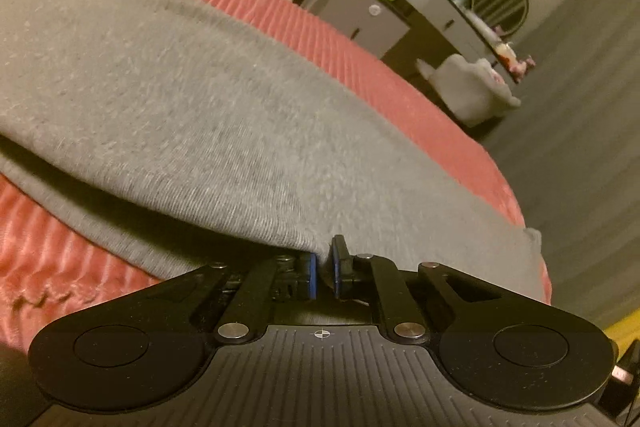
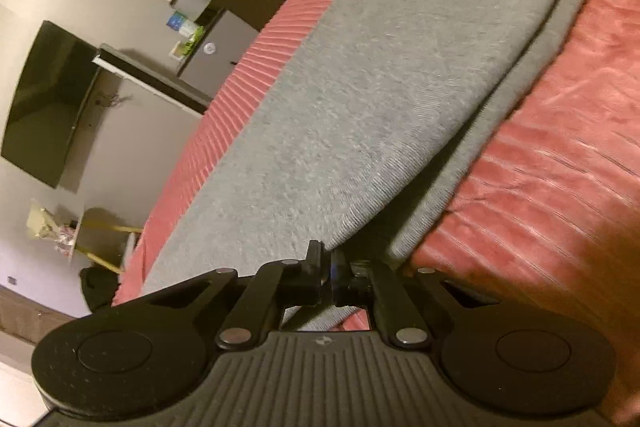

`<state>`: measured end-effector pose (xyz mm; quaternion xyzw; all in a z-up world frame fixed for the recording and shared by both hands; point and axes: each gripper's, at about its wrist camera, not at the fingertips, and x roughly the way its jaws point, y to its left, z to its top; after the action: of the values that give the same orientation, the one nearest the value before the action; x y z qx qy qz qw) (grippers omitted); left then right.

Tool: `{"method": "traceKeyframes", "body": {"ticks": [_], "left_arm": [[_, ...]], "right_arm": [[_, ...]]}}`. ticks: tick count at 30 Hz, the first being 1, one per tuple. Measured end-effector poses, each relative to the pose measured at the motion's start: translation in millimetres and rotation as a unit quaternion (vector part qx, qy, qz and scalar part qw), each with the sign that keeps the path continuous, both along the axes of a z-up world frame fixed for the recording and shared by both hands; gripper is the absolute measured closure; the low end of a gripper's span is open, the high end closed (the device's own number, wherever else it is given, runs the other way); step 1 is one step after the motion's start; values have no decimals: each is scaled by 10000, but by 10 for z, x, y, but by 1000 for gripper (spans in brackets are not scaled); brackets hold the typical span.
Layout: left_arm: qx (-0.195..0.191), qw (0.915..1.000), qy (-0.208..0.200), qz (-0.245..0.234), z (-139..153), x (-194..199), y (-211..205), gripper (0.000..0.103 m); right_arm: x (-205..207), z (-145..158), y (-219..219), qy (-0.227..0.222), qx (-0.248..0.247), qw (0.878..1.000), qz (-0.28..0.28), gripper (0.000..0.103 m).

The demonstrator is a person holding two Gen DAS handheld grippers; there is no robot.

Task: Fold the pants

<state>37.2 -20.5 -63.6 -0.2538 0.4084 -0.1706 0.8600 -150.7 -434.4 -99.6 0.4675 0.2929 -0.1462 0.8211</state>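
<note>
Grey knit pants [image 1: 168, 99] lie on a red ribbed bedspread [image 1: 360, 67], one layer lifted over a lower layer. My left gripper [image 1: 323, 267] is shut on the near edge of the upper layer, blue pads close together with fabric between them. In the right wrist view the same pants [image 2: 360, 87] stretch away from me, the upper layer raised above the lower one [image 2: 520, 99]. My right gripper [image 2: 326, 267] is shut on the near edge of the upper layer.
The bedspread [image 2: 560, 167] covers the bed. Its edge drops to a dark floor [image 1: 580, 107]. Beyond stand a dark dresser with small items [image 1: 432, 7], a round fan [image 1: 500, 3], a grey stool [image 1: 472, 87] and a wall TV [image 2: 48, 99].
</note>
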Motion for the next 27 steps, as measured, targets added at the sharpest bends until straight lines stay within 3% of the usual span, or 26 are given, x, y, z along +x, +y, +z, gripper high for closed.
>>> {"method": "traceKeyframes", "body": {"ticks": [4,6,9,10,11,12,14,17,20,22,27], "left_arm": [[449,9978,471,-150,-112,51,-86,94],[601,9958,675,-177,-158,78,-112,88],[612,9947,814,-160,-149,88,-113,73],[534,9952,794,-196,-125,85,-105,56],[451,9961,729,-190,-95,67,-81,40],[404,9972,606,-175,-52,42,-67,36],[344,9985,279,-327,36,-8,-66,32],[-35,9987,-8,-511,97,-60,-41,22],[-362,9974,-154,-609,118,-65,-31,20],[-504,9965,-179,-648,108,-52,-17,19],[-828,9935,4,-786,66,-5,-5,16]], "right_arm": [[66,-27,-9,523,-177,9985,-14,100],[94,-38,-39,707,-119,9974,28,98],[-37,39,-193,589,-76,9974,-404,98],[-99,82,-277,552,-221,9964,-607,96],[-164,125,-375,486,-365,9950,-788,89],[-222,148,-492,437,-437,9937,-931,69],[-341,135,-745,334,-337,9916,-1203,43],[-547,63,-1104,253,-194,9848,-1708,43],[-655,-107,-1365,68,153,9792,-2020,43],[-666,-181,-1489,-121,332,9763,-2133,44],[-514,-184,-1641,-244,210,9750,-2201,45]]}}
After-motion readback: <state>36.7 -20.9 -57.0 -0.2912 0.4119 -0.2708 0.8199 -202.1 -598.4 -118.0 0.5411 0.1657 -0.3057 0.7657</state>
